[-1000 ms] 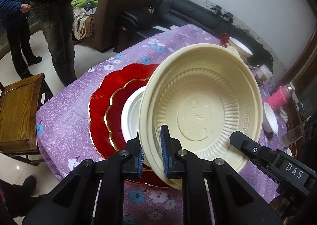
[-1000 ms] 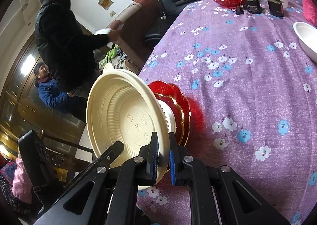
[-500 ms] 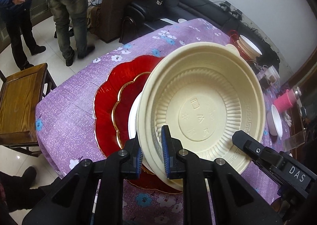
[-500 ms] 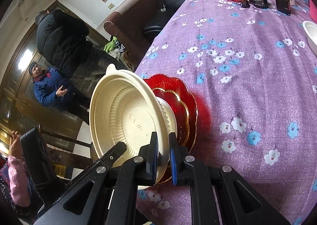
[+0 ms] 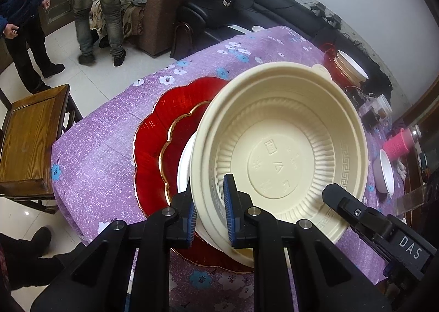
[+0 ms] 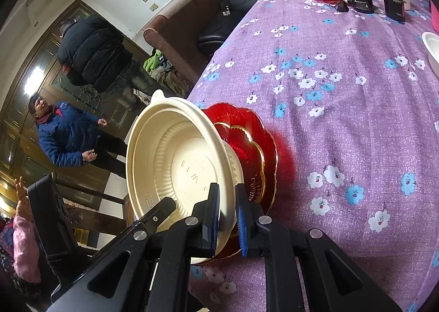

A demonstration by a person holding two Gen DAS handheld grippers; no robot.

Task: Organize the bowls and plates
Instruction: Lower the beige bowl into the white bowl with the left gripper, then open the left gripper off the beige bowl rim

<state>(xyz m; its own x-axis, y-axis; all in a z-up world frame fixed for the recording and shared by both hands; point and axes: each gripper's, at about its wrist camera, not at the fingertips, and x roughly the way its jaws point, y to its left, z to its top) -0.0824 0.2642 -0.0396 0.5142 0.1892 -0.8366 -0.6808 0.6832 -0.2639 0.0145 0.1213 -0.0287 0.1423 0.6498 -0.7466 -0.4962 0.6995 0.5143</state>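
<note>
Now gripping the cream bowl (image 5: 277,152) by its near rim, left claw (image 5: 210,216) and right claw (image 6: 227,218) both clamped narrow; hanging tilted directly above the red plates (image 5: 162,144), needing levelling, then lowering straight down.

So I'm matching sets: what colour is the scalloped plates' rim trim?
Gold edging on the red scalloped plates; clearest in the left wrist view.
</note>
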